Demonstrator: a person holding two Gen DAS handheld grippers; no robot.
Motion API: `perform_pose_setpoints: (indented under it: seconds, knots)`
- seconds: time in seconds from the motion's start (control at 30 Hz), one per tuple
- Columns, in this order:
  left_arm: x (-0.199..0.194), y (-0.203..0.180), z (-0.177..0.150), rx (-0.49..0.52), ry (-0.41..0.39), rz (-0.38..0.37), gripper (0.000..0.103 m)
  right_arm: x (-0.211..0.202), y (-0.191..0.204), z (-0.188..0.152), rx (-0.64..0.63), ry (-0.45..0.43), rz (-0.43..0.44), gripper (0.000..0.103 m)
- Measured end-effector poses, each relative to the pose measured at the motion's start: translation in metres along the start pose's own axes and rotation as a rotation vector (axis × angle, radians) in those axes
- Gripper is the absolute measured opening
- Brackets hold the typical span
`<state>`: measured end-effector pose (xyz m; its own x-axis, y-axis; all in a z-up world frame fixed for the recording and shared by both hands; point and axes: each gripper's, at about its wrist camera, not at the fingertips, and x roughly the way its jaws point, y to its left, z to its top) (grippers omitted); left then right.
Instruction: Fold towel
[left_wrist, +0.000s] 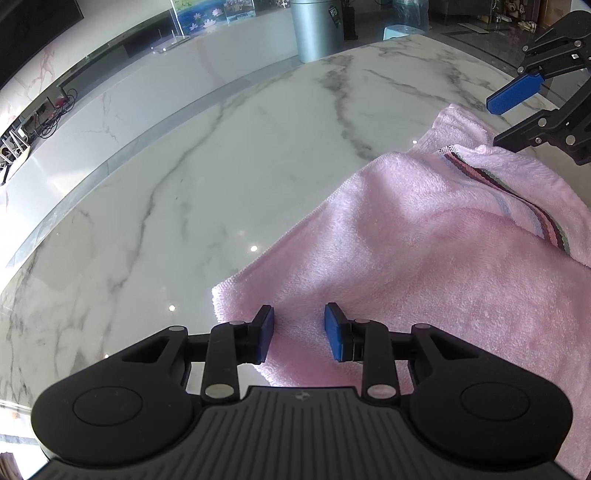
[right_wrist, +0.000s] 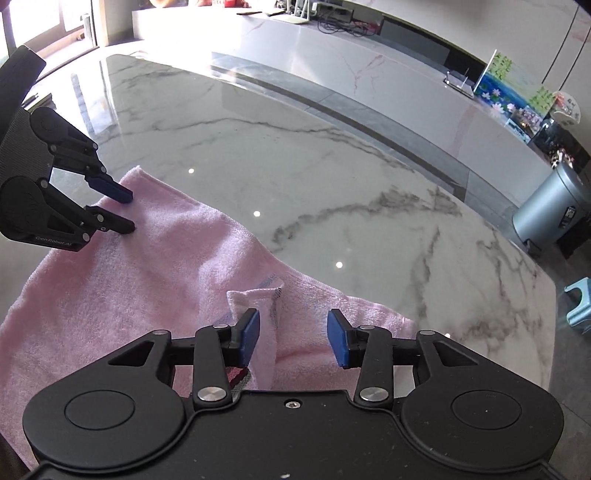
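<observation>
A pink towel with a striped band lies folded on the white marble table. My left gripper is open, its blue pads just above the towel's near left corner. My right gripper is open over the towel's other end, where a small turned-up corner stands between the pads, close to the left one. Each gripper shows in the other's view: the right one in the left wrist view, the left one in the right wrist view, both open.
The marble table stretches ahead of both grippers. A grey bin stands on the floor beyond the table, also in the right wrist view. A small blue stool is beside the table. A long white counter runs behind.
</observation>
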<state>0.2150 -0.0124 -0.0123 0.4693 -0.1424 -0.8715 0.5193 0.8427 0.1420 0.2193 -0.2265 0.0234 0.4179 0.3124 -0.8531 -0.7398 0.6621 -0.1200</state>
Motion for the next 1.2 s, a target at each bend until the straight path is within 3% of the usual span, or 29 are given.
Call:
perform_pose_setpoints:
  seconds: [0.43,0.53,0.97,1.03,1.17,1.2]
  knots:
    - [-0.004,-0.006,0.000,0.005,0.000,0.007,0.029,-0.027,0.006,-0.007,-0.048,0.004,-0.007,0.042]
    - [-0.004,-0.006,0.000,0.001,0.001,0.005,0.029,-0.022,0.004,-0.010,-0.043,0.021,-0.007,0.047]
    - [-0.003,-0.004,0.000,-0.007,-0.007,-0.005,0.029,0.034,-0.030,-0.016,0.108,0.120,0.003,0.045]
    - [-0.003,-0.003,0.000,-0.008,-0.007,-0.006,0.029,0.040,-0.030,-0.018,0.122,0.136,0.012,0.042]
    - [-0.004,-0.002,-0.001,-0.011,-0.007,-0.010,0.029,0.043,-0.028,-0.022,0.147,0.141,0.029,0.010]
    - [-0.004,-0.003,0.000,-0.011,-0.007,-0.010,0.029,0.042,-0.028,-0.022,0.149,0.137,0.028,0.008]
